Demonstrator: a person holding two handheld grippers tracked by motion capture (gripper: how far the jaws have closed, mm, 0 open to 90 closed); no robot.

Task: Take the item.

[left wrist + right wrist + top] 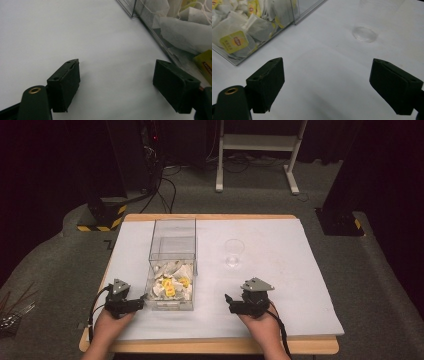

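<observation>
A clear plastic box (172, 251) stands on the white table, its near half heaped with white tea bags (171, 282) that carry yellow tags. The same tea bags (239, 32) show through the box wall (295, 10) in the right gripper view, and tea bags (185, 30) in the left gripper view too. A clear plastic cup (233, 252) stands upright right of the box; the cup (368, 27) looks empty. My left gripper (136, 304) rests open just left of the box's near corner. My right gripper (231, 303) rests open on the table, near side of the cup, nothing between its jaws.
The white table top (280, 270) has a wooden front edge (225, 346). Beyond the table are a white stand (257, 150), dark equipment racks with cables (160, 175) and grey carpet.
</observation>
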